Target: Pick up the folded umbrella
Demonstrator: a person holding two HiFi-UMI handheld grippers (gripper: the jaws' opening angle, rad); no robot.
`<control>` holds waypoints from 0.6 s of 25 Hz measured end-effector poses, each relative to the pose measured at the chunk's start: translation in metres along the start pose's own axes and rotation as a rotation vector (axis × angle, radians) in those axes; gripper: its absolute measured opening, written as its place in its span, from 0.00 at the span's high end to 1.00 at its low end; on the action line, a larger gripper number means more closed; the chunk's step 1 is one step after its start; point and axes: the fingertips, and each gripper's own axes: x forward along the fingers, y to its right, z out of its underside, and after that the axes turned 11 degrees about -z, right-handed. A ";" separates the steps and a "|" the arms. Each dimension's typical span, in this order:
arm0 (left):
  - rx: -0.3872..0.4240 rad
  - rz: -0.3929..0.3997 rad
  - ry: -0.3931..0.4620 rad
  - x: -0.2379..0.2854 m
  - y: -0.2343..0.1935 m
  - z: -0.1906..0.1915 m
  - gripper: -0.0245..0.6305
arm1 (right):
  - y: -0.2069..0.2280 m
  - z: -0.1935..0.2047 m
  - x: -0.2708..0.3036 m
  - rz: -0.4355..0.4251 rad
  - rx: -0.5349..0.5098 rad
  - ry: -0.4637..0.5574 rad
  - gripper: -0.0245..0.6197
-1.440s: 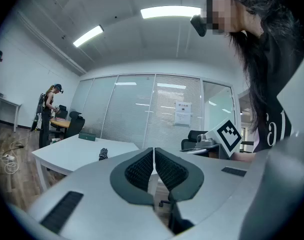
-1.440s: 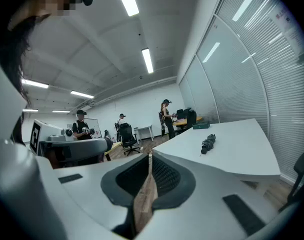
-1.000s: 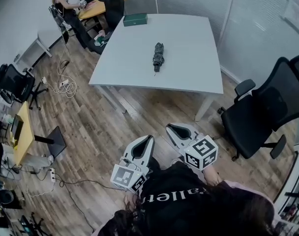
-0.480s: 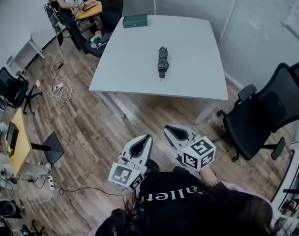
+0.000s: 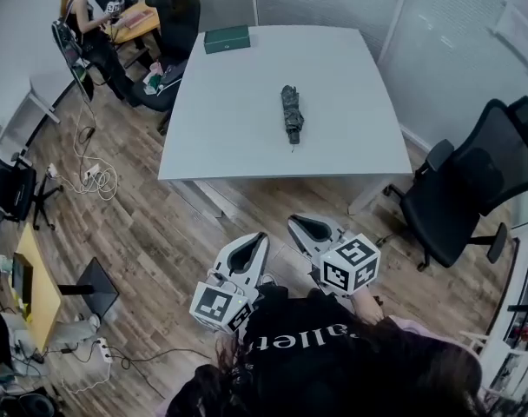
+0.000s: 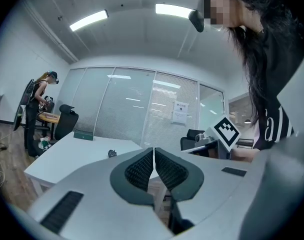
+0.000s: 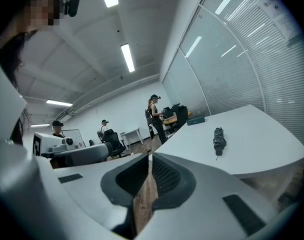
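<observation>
Well short of the white square table (image 5: 229, 102), my left tongs (image 5: 260, 238) and right tongs (image 5: 295, 224) are pressed together, so I'd spread one before straddling the dark folded umbrella (image 5: 290, 114).

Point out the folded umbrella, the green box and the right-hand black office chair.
folded umbrella (image 5: 290, 114), head view, its middle.
green box (image 5: 227, 38), head view, its top.
black office chair (image 5: 491, 165), head view, its backrest.

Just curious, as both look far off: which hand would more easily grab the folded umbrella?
Probably right: the right gripper lines up closer with the folded umbrella than the left gripper.
</observation>
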 end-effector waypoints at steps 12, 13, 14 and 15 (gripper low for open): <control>-0.020 0.113 -0.033 -0.004 -0.059 0.006 0.92 | -0.006 0.014 0.044 0.134 0.030 -0.001 0.90; -0.023 0.120 -0.035 -0.003 -0.060 0.006 0.92 | -0.004 0.012 0.043 0.145 0.032 0.000 0.91; -0.026 0.127 -0.035 -0.001 -0.060 0.006 0.92 | -0.002 0.011 0.043 0.153 0.033 0.000 0.91; -0.028 0.134 -0.035 0.001 -0.059 0.007 0.92 | 0.001 0.010 0.042 0.161 0.033 0.000 0.90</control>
